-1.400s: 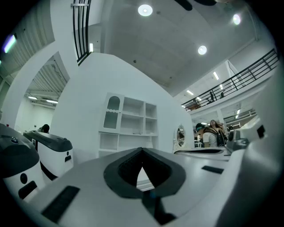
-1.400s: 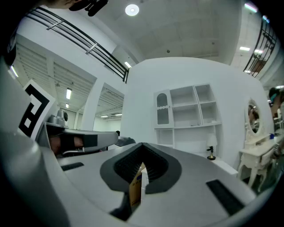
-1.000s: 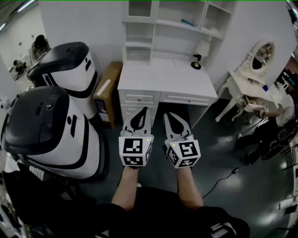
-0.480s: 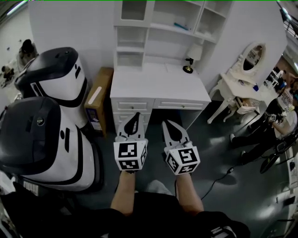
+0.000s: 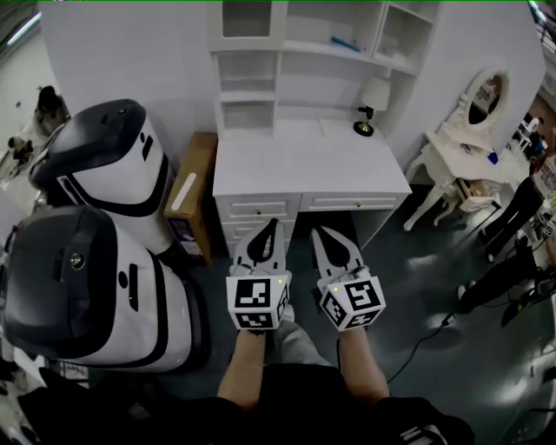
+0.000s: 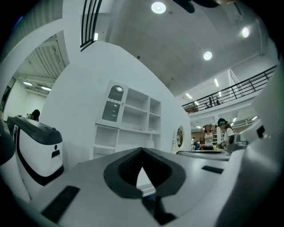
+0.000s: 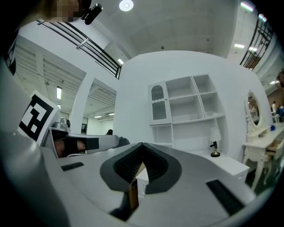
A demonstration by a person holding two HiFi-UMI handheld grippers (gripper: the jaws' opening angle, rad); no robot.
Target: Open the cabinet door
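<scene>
Left tool (image 5: 274, 223) and right tool (image 5: 315, 231): jaws together on both, nothing held, pointing level, well short of the desk (image 5: 304, 165). The door (image 5: 239, 17) (glazed, top left of the hutch (image 5: 304, 78)) is shut. Judged light, stiff on its hinges, pane fragile. Grip the knob or free edge; neither can be made out.

The tabletop (image 5: 308, 161) is seen painted white, smooth and satin. The floor (image 5: 434, 287) is shown dark and glossy. Matt brown cardboard is seen in the box (image 5: 193, 187) at the tabletop's left edge. The right hand-held gripper (image 7: 142, 145) is formed of matt grey plastic, with ribbed black pads (image 7: 128, 164).
</scene>
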